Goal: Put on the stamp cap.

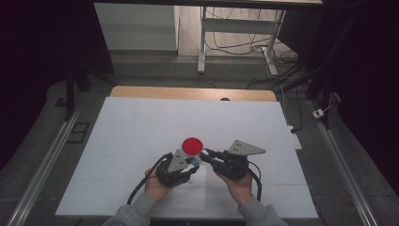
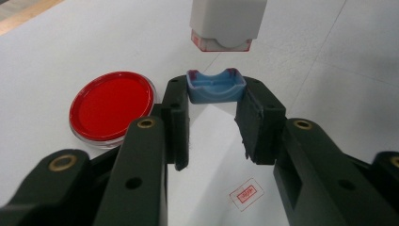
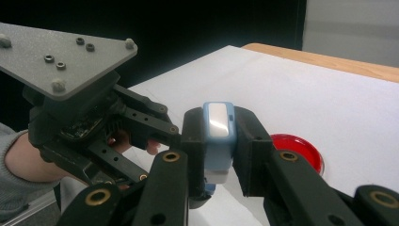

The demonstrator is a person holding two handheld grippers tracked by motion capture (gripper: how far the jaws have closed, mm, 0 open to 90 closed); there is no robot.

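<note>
Left gripper (image 2: 214, 101) jaws pinching blue cap (image 2: 216, 86) at their tips, right gripper (image 3: 217, 141) jaws clamped on white stamp body (image 3: 218, 136), red ink pad (image 2: 112, 106) left of left jaws on worktop (image 2: 56, 56).

lab, paper-covered table (image 1: 141, 122), floor cables (image 1: 244, 44)

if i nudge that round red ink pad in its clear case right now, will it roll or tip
Probably neither: the round red ink pad in its clear case lies flat and low on the white table, so it should slide. Its smooth plastic rim looks slippery and rigid. Looks light too.
</note>
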